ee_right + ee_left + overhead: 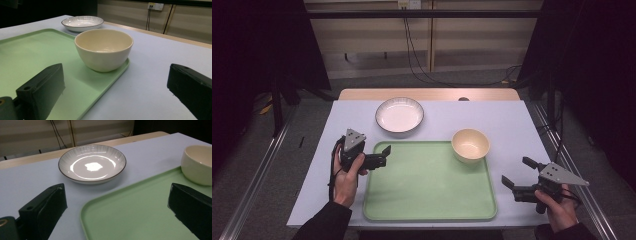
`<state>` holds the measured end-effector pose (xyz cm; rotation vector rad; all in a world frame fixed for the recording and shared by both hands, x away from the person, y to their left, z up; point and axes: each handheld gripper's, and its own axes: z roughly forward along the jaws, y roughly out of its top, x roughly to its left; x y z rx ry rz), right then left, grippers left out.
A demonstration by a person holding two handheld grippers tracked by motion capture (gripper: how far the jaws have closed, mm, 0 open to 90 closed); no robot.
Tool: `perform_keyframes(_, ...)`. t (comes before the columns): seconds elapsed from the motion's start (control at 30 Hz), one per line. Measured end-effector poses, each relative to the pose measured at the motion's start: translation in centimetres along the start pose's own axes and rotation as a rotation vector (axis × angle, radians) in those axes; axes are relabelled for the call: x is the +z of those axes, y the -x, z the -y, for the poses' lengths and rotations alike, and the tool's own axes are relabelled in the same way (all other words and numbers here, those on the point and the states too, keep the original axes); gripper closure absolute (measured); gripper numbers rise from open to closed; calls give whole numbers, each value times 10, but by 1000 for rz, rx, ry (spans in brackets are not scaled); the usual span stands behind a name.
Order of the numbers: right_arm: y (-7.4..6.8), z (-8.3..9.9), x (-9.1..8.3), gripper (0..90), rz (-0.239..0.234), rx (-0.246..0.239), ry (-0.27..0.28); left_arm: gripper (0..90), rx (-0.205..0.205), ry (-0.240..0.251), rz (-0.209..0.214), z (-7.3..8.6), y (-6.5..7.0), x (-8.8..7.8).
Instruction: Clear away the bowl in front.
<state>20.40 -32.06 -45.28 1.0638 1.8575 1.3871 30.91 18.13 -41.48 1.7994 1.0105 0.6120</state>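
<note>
A light green tray [427,190] lies at the front middle of the table. A cream bowl [470,145] stands on its far right corner, also seen as the cream bowl [103,48] and the bowl [197,165]. A white plate with a dark rim [399,114] rests on the table beyond the tray; it is the plate [92,163] and the plate [82,23]. My left gripper [384,156] is open at the tray's left edge, empty [115,212]. My right gripper [518,172] is open right of the tray, empty [115,92].
The table has a pale blue-grey top [512,125] with a wooden strip [427,94] along the far edge. Metal rails [257,170] run along the floor on both sides. Cables [417,60] hang against the back wall.
</note>
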Motion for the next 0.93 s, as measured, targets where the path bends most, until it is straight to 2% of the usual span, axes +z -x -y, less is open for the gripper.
perform_keyframes(0.1, 0, 0, -1, 8, 0, -7, -1, 17, -44, 4, 9, 9, -6, -12)
perform_keyframes(0.2, 0, 0, -2, 8, -1, -8, -5, 17, -10, 8, -49, 19, -14, -27)
perform_keyframes(0.27, 0, 0, -1, 8, 2, -3, -5, 12, -33, 6, -57, 25, -20, -36)
perform_keyframes(0.3, 0, 0, -1, 8, 2, -6, -4, 12, -13, 2, -75, 27, -20, -39)
perform_keyframes(0.33, 0, 0, 0, 8, 6, -5, -6, 17, 14, 17, -74, 30, -20, -44)
perform_keyframes(0.4, 0, 0, 0, 8, 9, 0, -6, 10, 1, 34, -71, 35, -18, -50)
perform_keyframes(0.43, 0, 0, 0, 9, 10, 0, -11, 12, 6, 26, -73, 38, -18, -53)
perform_keyframes(0.53, 0, 0, 0, 8, 12, -4, -8, 15, -43, 35, -69, 47, -17, -63)
perform_keyframes(0.6, 0, 0, -1, 8, 6, -8, -10, 19, -64, 41, -81, 52, -16, -71)
perform_keyframes(0.73, 0, 0, -1, 8, 13, -12, -10, 20, -43, 49, -83, 58, -12, -86)
perform_keyframes(0.8, 1, 0, 0, 8, 11, -9, -15, 20, -34, 55, -98, 61, -10, -91)
perform_keyframes(0.87, 1, 0, 0, 8, 12, -10, -13, 17, -40, 61, -68, 63, -11, -94)
perform_keyframes(0.9, 1, 0, 0, 7, 13, -10, -13, 17, -28, 69, -97, 62, -10, -95)
perform_keyframes(0.93, 2, 0, 1, 8, 12, -14, -14, 19, -27, 71, -88, 62, -10, -95)
